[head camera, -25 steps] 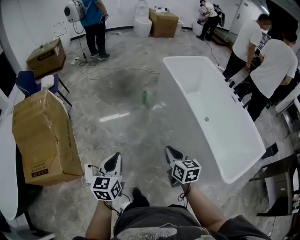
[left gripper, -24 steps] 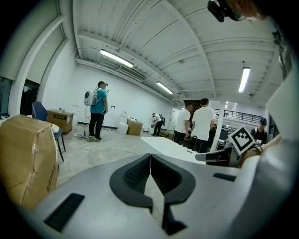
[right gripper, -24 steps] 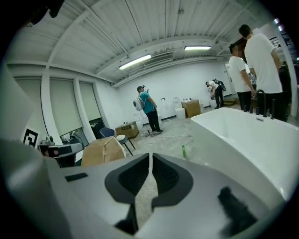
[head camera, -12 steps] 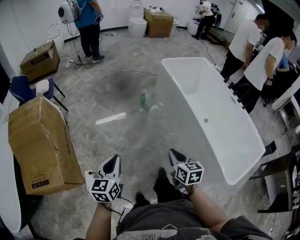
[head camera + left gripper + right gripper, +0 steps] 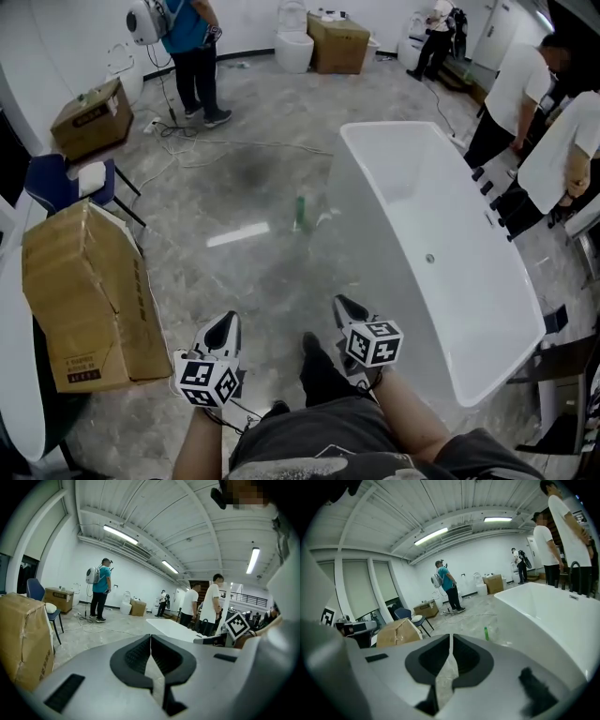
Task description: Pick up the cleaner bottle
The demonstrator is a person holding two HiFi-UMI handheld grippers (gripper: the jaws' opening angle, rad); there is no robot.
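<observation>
The cleaner bottle [image 5: 300,212] is a small green bottle standing upright on the grey floor, just left of the white bathtub's near corner. It also shows far ahead in the right gripper view, as the green bottle [image 5: 486,633]. My left gripper [image 5: 225,327] and right gripper [image 5: 345,307] are held low in front of the person's body, well short of the bottle. Both point toward it. In the left gripper view the left gripper [image 5: 150,637] has its jaws together with nothing in them. The right gripper [image 5: 451,638] is likewise shut and empty.
A long white bathtub [image 5: 494,319] lies along the right. A big cardboard box [image 5: 84,281] and a blue chair [image 5: 56,178] stand at the left. Cables [image 5: 216,145] trail across the floor behind the bottle. People stand at the far left [image 5: 192,47] and right [image 5: 562,150].
The person has stepped forward, one foot now out in front. The bottle sits lower and nearer in the head view. Both grippers stayed shut and empty.
</observation>
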